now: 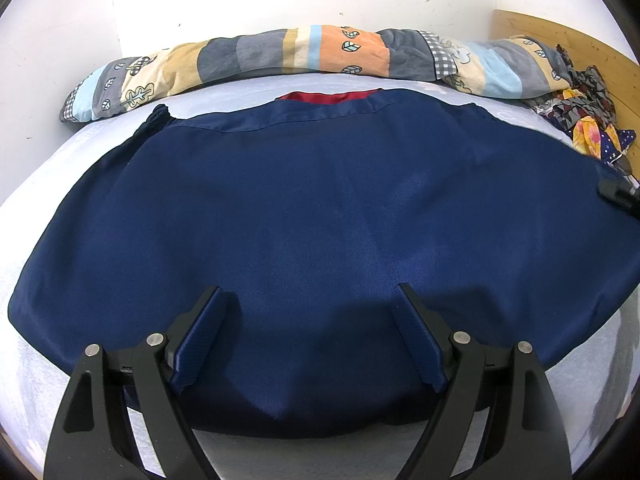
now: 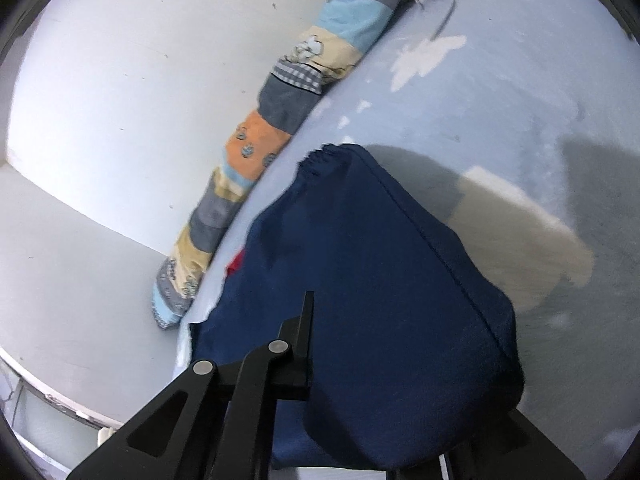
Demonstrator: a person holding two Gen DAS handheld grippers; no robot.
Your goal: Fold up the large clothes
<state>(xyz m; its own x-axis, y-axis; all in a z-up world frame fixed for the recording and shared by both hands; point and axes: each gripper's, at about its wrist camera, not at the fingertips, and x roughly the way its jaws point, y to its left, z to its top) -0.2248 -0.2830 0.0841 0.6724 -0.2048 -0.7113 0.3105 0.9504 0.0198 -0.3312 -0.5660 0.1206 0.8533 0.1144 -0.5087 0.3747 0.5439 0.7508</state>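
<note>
A large navy garment [image 1: 320,200] lies spread across the bed, with a red lining [image 1: 332,97] showing at its far collar edge and a gathered cuff [image 1: 160,114] at the far left. My left gripper [image 1: 310,292] hovers open over the garment's near edge, its blue pads wide apart with nothing between them. My right gripper [image 2: 320,312] is shut on a lifted part of the navy garment [image 2: 380,280]; the cloth drapes over and hides its right finger. A tip of the right gripper [image 1: 618,196] shows at the garment's right edge.
The bed has a pale blue sheet [image 1: 36,360]. A rolled patchwork quilt [image 1: 304,54] lies along the white wall. A heap of patterned clothes [image 1: 584,120] sits at the far right by the wooden headboard [image 1: 560,36].
</note>
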